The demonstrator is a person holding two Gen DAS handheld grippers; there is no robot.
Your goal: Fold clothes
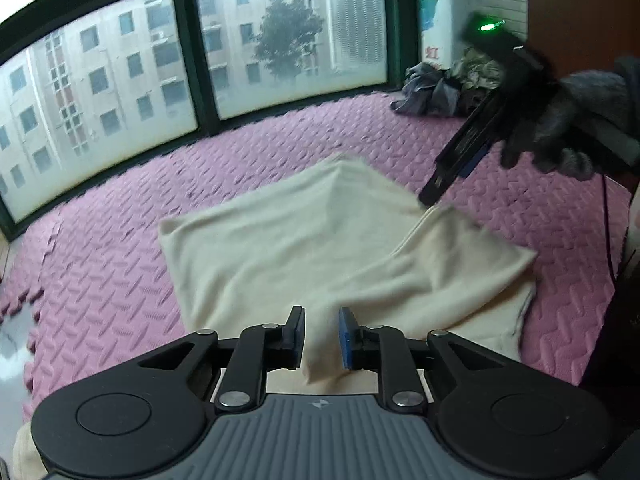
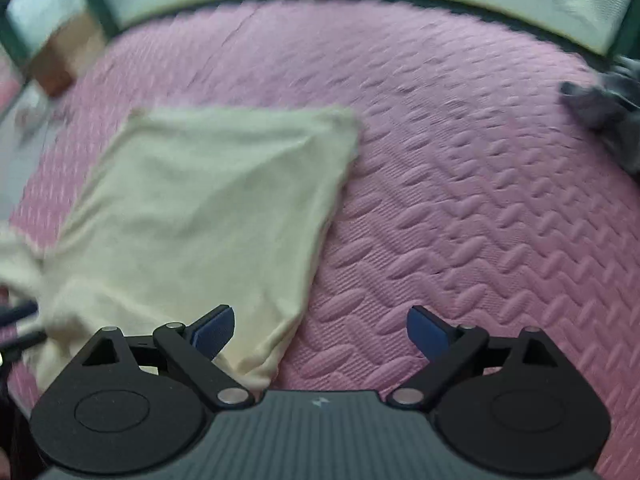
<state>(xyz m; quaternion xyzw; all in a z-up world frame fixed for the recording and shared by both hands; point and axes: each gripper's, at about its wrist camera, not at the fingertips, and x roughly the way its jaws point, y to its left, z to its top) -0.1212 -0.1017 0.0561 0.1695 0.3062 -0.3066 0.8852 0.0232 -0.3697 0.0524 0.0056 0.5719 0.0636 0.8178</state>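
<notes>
A cream garment [image 1: 280, 248] lies partly folded on the pink foam mat [image 1: 120, 280], one flap turned over on its right side. My left gripper [image 1: 321, 336] sits at the garment's near edge, and a bunched fold of the cloth fills the narrow gap between its pads. A gloved hand [image 1: 560, 120] holds my right gripper [image 1: 430, 194], which points down at the garment's far right edge. In the right wrist view the right gripper [image 2: 320, 332] stands wide open and holds nothing; its left finger hangs over the garment's [image 2: 200, 208] corner, its right finger over the bare mat [image 2: 480, 220].
A heap of grey and dark clothes [image 1: 448, 84] lies at the mat's far right corner by the window [image 1: 280, 40]. At the left a piece of the mat is missing and bare floor [image 1: 16, 336] shows. A black cable [image 1: 608, 232] runs down at the right.
</notes>
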